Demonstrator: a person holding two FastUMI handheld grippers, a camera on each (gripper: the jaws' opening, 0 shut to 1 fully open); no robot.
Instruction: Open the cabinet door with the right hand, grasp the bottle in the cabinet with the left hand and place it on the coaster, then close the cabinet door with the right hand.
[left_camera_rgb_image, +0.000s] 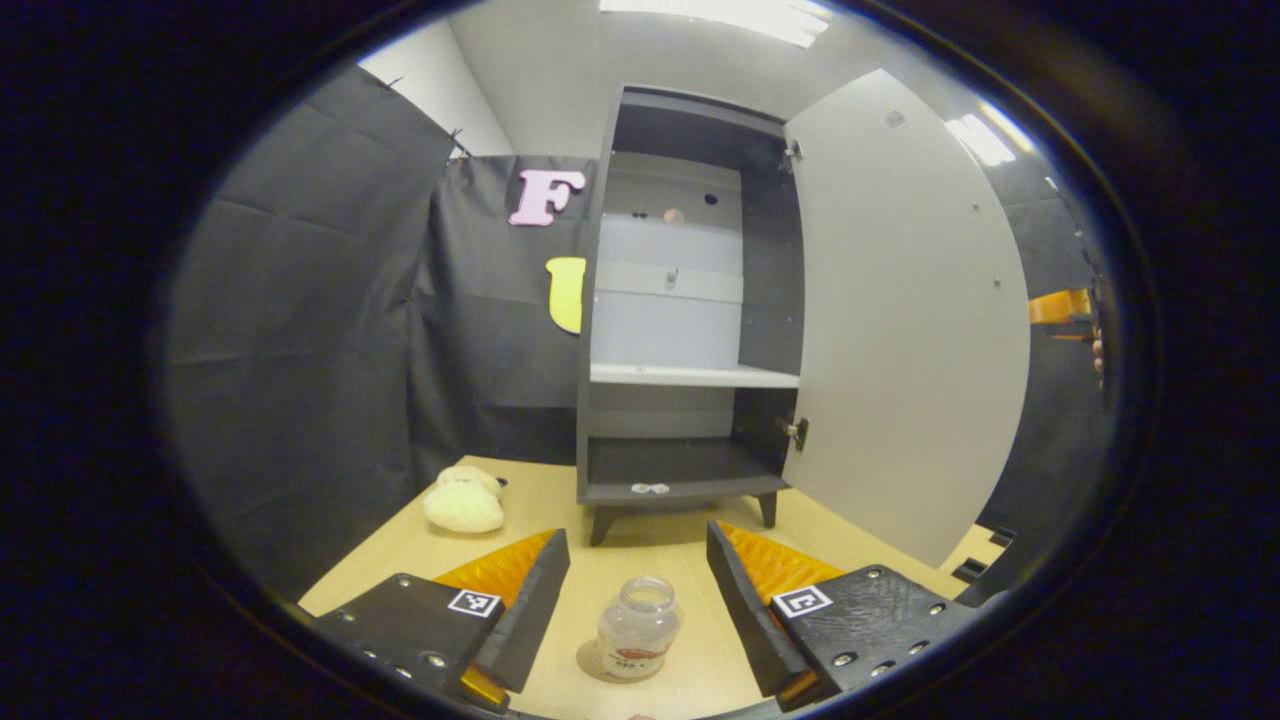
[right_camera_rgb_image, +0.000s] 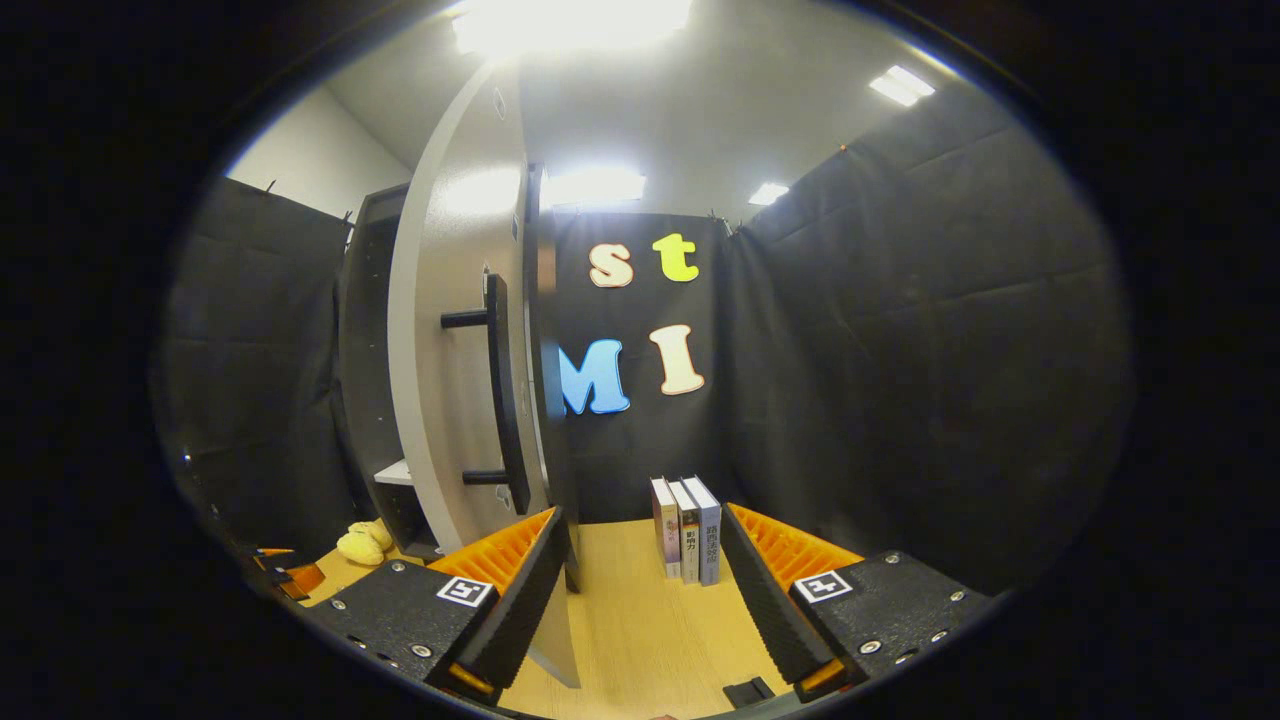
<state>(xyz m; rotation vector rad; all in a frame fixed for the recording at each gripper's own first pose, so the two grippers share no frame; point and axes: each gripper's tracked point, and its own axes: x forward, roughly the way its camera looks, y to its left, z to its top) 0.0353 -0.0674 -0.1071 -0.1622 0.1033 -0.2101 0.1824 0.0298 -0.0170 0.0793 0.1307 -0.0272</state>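
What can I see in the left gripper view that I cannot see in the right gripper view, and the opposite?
Left gripper view alone: the bottle standing on the coaster between the open left gripper fingers, and the cabinet's shelf.

Right gripper view alone: the door's handle, three upright books, and the open right gripper.

Both: the open cabinet door, the plush toy and the table.

Cabinet (left_camera_rgb_image: 690, 300), frame centre of the left gripper view: dark grey carcass, white shelf, pale grey back panel. Door (left_camera_rgb_image: 910, 320), right of centre: light grey. Door handle (right_camera_rgb_image: 497, 380), left of centre in the right gripper view: black. Table (left_camera_rgb_image: 640, 560), lower frame: light wood grain. Bottle (left_camera_rgb_image: 638, 628), bottom centre: clear glass. Plush toy (left_camera_rgb_image: 463, 500), lower left: cream.
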